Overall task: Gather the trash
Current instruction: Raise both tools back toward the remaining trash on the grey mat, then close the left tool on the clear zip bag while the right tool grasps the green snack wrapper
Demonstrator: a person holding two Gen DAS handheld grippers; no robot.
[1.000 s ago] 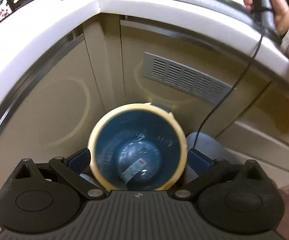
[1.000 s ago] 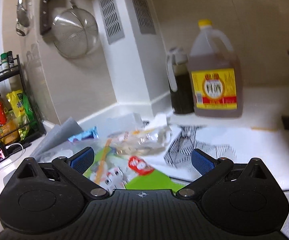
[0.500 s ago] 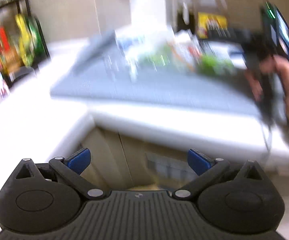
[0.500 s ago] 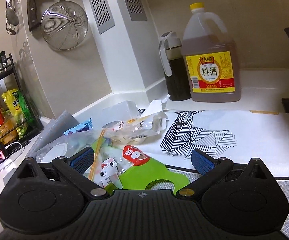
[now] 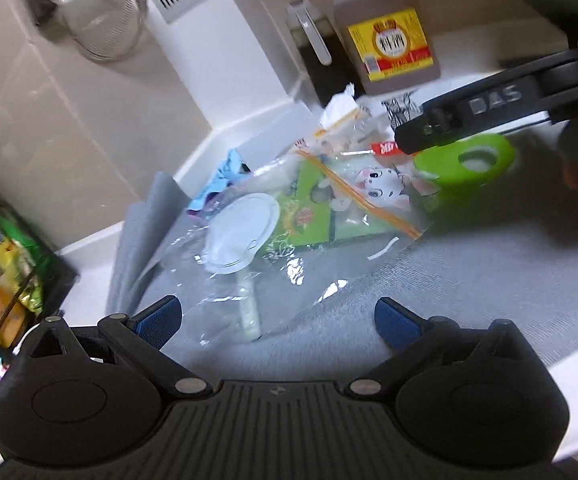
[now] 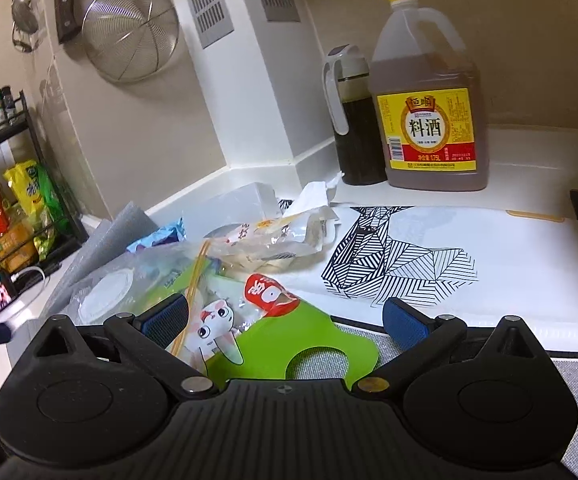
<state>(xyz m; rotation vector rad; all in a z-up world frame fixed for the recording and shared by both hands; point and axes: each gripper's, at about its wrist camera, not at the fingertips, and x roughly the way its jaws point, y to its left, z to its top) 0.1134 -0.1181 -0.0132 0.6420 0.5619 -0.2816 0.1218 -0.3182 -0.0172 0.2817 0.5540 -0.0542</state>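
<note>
Both grippers spread wide, left gripper (image 5: 277, 318) and right gripper (image 6: 287, 318), gripping nothing. Just ahead, grey mat (image 5: 469, 264) strewn with trash: clear bag (image 5: 249, 276), green cat wrapper (image 6: 249, 336). Beyond, patterned sheet (image 6: 489, 248), cooking wine jug (image 6: 429, 112), strainer (image 6: 129, 32) hanging on the wall.
</note>
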